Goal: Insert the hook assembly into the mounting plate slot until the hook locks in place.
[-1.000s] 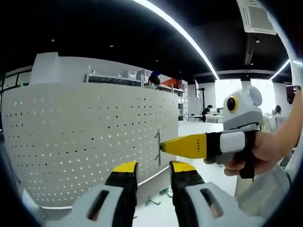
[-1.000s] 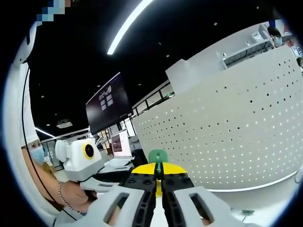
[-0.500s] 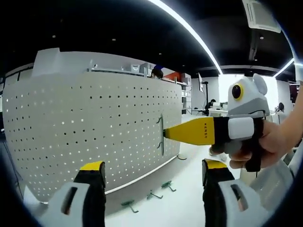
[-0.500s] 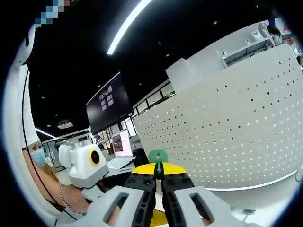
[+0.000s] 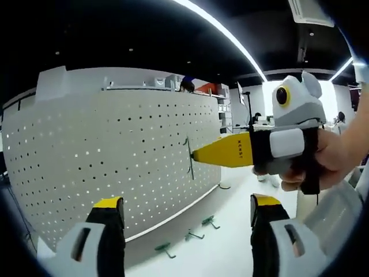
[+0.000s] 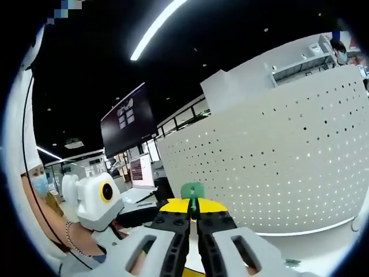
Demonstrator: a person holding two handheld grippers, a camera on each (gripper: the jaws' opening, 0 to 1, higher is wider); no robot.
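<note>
At the pegboard point(image 5: 115, 161), right tongs point(image 5: 193, 156) pinch a small green hook point(image 5: 188, 154) w/ jaws closed on it, tip right at the panel face; can't tell if the prongs are seated in the holes yet. Vs 1 s ago: left tongs point(image 5: 187, 216) went from narrow to wide open and hold nothing. Right tongs have kept their grip on the hook at about the same spot on the board, though the views have shifted a bit w/ the hands. Likely means left side has let go and right is doing the insert alone; lock not confirmed, so step not done by my read.

Left gripper view gives the side-on look: hook tip vs holes, the person's hand point(image 5: 328, 164) on the right tongs, plus spare hooks point(image 5: 196, 231) lying on the table point(image 5: 230, 254) below the board. Right gripper view looks along closed jaws at the hook point(image 6: 192, 193) from behind, board point(image 6: 277, 161) off to the side, and a monitor point(image 6: 130, 118) in the bkgd.
</note>
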